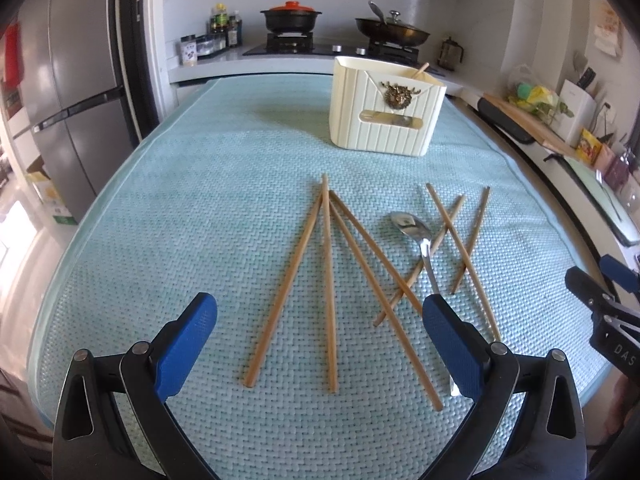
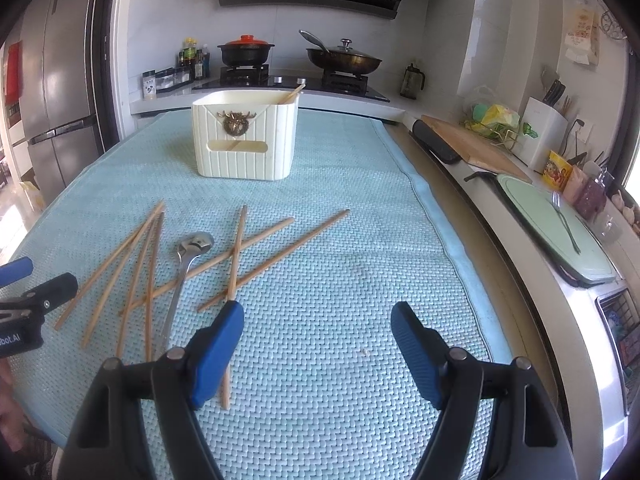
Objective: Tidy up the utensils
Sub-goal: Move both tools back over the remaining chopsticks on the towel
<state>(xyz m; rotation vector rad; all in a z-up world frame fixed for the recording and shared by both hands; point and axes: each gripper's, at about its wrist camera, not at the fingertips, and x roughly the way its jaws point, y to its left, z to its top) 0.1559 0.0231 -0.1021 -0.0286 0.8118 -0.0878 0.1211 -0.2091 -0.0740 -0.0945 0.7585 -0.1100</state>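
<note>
Several wooden chopsticks [image 1: 328, 280] lie scattered on the light-blue woven mat [image 1: 180, 220], also seen in the right wrist view [image 2: 280, 258]. A metal spoon [image 1: 416, 228] lies among them, bowl away from me; it also shows in the right wrist view [image 2: 188, 256]. A cream utensil holder [image 1: 384, 108] stands farther back with one chopstick leaning inside [image 2: 290, 94]. My left gripper [image 1: 320, 312] is open and empty above the near ends of the chopsticks. My right gripper [image 2: 318, 320] is open and empty over bare mat to the right of the pile.
A stove with a black pot [image 2: 245, 53] and a lidded pan [image 2: 344, 60] stands behind the table. A fridge [image 1: 72, 92] is at the left. At the right, a counter holds a cutting board [image 2: 472, 144], a green tray with a fork [image 2: 560, 220] and jars.
</note>
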